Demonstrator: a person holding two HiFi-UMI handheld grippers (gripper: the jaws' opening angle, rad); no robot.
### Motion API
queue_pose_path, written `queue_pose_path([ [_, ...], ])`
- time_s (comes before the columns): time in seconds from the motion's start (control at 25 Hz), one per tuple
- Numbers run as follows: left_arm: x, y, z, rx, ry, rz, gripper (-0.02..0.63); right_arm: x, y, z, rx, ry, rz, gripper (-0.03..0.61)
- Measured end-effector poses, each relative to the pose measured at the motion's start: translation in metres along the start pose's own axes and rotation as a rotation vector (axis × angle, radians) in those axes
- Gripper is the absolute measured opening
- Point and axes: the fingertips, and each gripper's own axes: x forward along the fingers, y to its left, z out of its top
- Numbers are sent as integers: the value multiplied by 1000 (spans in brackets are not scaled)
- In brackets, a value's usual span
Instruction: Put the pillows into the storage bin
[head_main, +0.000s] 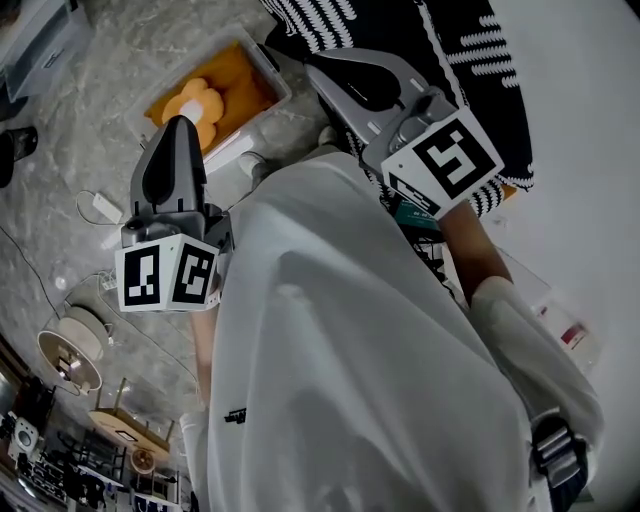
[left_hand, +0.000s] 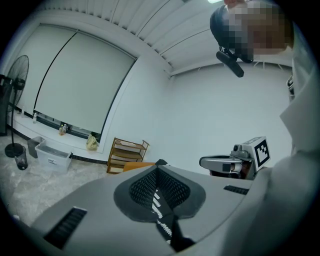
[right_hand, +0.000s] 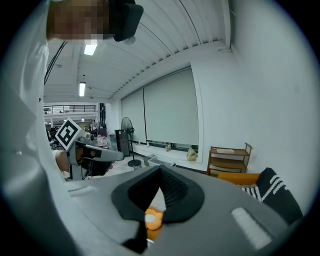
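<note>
— Currently, where are we standing with the pillows?
— We are holding both tongs closed and empty. The left gripper (head_main: 178, 125) is hanging by the near side of the clear plastic storage bin (head_main: 277, 80), the right gripper (head_main: 318, 68) by its far corner. The orange flower-shaped plush pillow (head_main: 197, 100) is lying inside the bin. The black pillow with white knitted stripes (head_main: 460, 50) is lying outside, near the right gripper.
— How are we taking it?
— Our judgement: open the right jaws wide, pinch a corner, and lift it above the rim before crossing.
— Room?
— We are seeing grey marbled floor (head_main: 170, 40) around the bin. A white power strip (head_main: 103, 207) is lying to the left, well apart.
</note>
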Motion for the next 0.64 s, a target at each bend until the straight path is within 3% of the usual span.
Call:
queue_pose_path([
  [0.64,-11,11,-4,-3,2,-6,9,12,19,2,-12,7,17,11],
])
